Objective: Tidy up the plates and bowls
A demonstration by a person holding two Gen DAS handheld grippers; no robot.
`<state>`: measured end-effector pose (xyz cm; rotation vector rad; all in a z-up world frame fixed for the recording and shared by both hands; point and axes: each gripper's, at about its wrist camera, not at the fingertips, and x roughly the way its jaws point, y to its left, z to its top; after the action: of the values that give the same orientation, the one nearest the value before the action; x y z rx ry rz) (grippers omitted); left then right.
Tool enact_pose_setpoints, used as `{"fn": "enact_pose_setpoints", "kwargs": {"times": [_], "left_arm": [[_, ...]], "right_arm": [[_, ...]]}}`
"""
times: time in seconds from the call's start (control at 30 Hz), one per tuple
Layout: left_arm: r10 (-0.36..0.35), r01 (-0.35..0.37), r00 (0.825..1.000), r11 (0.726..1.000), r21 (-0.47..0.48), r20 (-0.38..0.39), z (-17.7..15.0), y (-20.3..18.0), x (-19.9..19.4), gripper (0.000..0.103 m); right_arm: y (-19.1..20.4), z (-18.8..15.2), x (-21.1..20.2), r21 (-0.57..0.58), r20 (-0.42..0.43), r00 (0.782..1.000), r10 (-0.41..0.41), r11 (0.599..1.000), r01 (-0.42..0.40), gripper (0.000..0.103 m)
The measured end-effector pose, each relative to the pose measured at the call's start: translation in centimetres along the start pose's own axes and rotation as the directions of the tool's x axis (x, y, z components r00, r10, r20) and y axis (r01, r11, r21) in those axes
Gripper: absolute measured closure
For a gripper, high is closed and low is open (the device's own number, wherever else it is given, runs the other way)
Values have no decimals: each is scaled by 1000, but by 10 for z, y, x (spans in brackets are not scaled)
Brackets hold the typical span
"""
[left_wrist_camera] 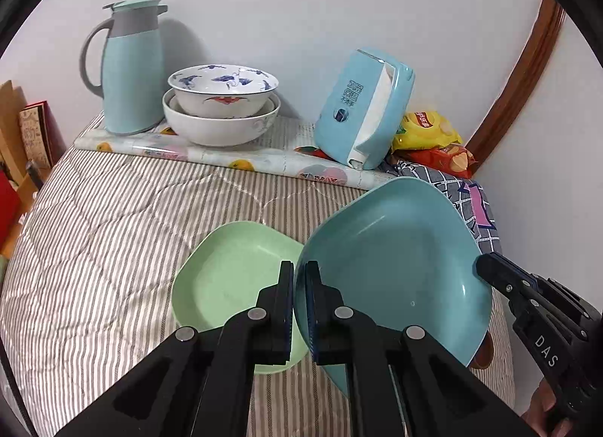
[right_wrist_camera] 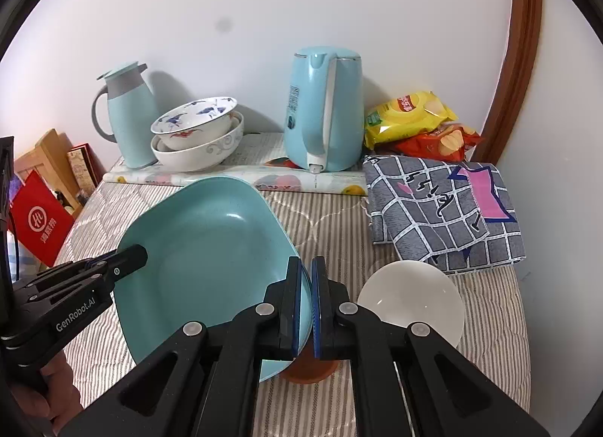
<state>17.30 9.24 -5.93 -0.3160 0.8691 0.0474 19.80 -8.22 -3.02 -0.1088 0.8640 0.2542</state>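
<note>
A large teal square plate (left_wrist_camera: 392, 267) hangs tilted above the striped bedding, held by both grippers. My left gripper (left_wrist_camera: 299, 278) is shut on its left rim. My right gripper (right_wrist_camera: 306, 275) is shut on the right rim of the same teal plate (right_wrist_camera: 211, 256). Each view also shows the other gripper at the far rim: the right gripper (left_wrist_camera: 486, 266) and the left gripper (right_wrist_camera: 137, 258). A light green plate (left_wrist_camera: 233, 275) lies on the bedding under the teal plate's left side. A white bowl (right_wrist_camera: 410, 297) sits to the right, and an orange bowl (right_wrist_camera: 309, 371) peeks out beneath the plate. Two patterned bowls (left_wrist_camera: 222, 109) are stacked at the back.
Along the wall stand a teal thermos jug (left_wrist_camera: 128, 71), a blue kettle (right_wrist_camera: 324, 109) and snack bags (right_wrist_camera: 410, 116), on a rolled fruit-print mat (left_wrist_camera: 226, 158). A folded checked cloth (right_wrist_camera: 444, 211) lies at the right. Books and a red bag (right_wrist_camera: 41, 218) line the left edge.
</note>
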Motion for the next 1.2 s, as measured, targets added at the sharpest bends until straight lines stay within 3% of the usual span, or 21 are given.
{"fn": "enact_pose_setpoints", "kwargs": {"times": [0.53,1.2], "left_arm": [[4,-5,1000,999,-41,-25,-11,28,2,96],[24,-33,998,988,-152,-59,-7,81,37,96]], "right_arm": [[22,-9,7,-5,-12,1000,18,1000,-18,97],[62,8,63,-77,-60,996,67,994,-72,97]]}}
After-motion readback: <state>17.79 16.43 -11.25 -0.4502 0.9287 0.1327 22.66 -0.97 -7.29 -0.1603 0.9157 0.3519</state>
